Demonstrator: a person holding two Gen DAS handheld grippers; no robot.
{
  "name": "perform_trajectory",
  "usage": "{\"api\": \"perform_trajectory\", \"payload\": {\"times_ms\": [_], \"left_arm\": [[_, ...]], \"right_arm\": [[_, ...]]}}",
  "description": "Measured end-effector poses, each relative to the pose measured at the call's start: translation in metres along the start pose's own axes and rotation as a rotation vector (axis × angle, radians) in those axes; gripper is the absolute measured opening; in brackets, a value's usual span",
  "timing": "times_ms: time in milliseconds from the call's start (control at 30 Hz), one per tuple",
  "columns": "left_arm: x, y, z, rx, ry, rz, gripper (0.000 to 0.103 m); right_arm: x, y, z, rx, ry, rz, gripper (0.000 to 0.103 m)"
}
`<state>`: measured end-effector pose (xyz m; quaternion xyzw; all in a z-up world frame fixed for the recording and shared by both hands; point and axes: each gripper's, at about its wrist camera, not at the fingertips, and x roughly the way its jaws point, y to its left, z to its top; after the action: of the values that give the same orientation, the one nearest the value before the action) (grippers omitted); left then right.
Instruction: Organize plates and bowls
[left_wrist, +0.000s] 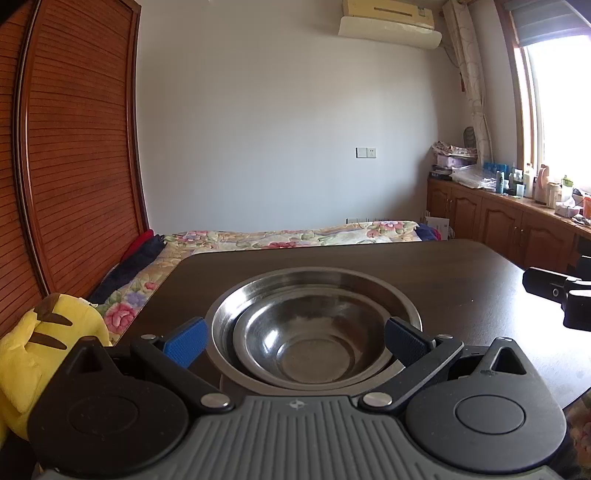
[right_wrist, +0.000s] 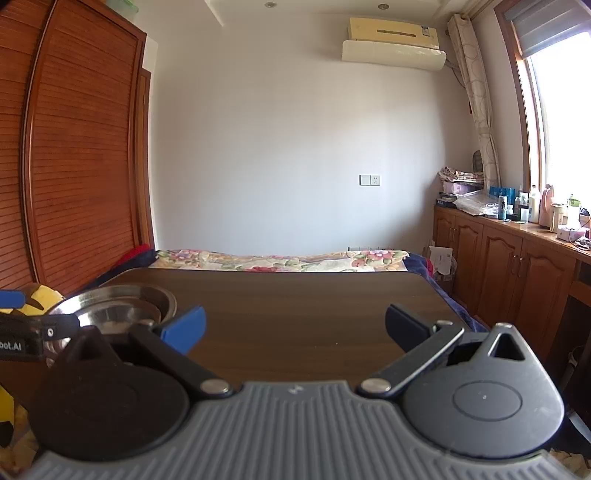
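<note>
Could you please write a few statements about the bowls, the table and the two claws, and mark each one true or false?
1. A smaller steel bowl sits nested inside a larger steel bowl. True.
2. The left claw is clamped shut on the bowl rim. False: its blue pads stand wide apart, either side of the bowls.
3. The right claw holds a bowl. False: it is open, with only bare table between its pads.
4. A yellow plush toy lies off the table's left edge. True.
5. The bowls stand at the table's right end, near the cabinets. False: they are near its left end.
</note>
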<state>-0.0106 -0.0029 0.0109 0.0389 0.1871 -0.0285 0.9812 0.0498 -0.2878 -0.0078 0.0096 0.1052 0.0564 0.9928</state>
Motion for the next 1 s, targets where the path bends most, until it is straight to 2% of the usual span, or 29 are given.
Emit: {"api": "perform_trajectory", "payload": {"times_ms": [1000], "left_arm": [[0.0003, 0.0022, -0.0012, 0.002, 0.001, 0.001, 0.103]], "right_arm": [[0.0014, -0.0042, -0.0007, -0.002, -0.002, -0.009, 0.103]]}}
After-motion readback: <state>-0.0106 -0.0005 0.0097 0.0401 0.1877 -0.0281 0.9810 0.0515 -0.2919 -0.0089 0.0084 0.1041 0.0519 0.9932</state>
